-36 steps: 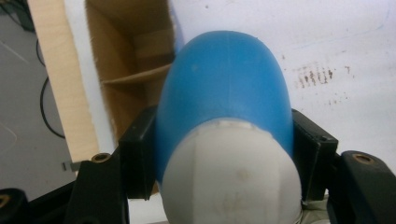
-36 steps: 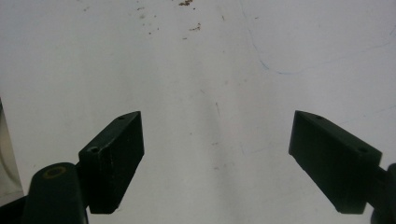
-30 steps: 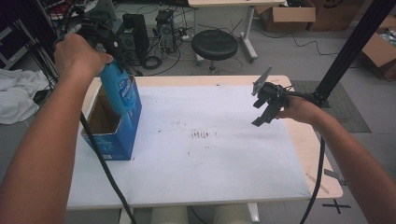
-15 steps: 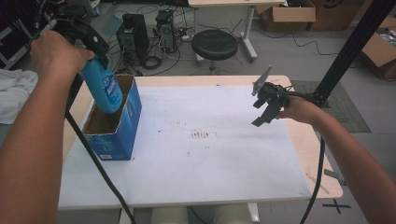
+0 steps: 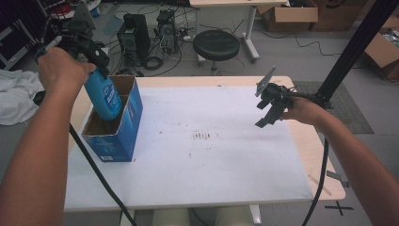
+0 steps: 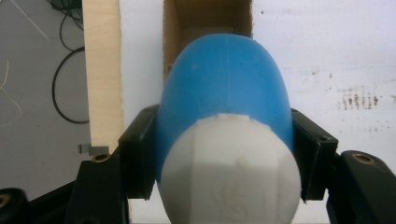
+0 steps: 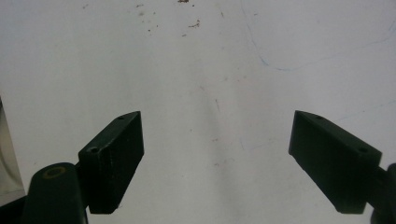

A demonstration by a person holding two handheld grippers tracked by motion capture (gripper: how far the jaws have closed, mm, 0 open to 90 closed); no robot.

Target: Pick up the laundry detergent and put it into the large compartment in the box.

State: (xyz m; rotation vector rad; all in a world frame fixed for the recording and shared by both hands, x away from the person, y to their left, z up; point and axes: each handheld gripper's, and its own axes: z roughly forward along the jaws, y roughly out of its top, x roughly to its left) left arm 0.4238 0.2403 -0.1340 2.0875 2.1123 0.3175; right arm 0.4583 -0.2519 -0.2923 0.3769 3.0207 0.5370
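A blue bottle (image 5: 104,96) with a white cap (image 6: 229,172) hangs upright, its lower end inside the open blue cardboard box (image 5: 123,136) at the table's left side. My left gripper (image 5: 96,59) is shut on the bottle's upper part; in the left gripper view both black jaws press against the bottle (image 6: 224,88) just below the cap, with the box opening (image 6: 205,23) beyond it. My right gripper (image 5: 269,109) hovers over the table's right side, held open, and in the right gripper view (image 7: 215,161) nothing lies between its jaws.
The white table top (image 5: 211,160) carries some brown marks (image 5: 203,136) near its middle. Behind the table stand a black stool (image 5: 216,44), computer towers (image 5: 134,37) and cardboard boxes (image 5: 291,16). A black slanted pole (image 5: 350,56) rises at the right.
My left gripper has lifted the blue bottle upward and back, so most of it now stands clear above the box. The right gripper has stayed in place.
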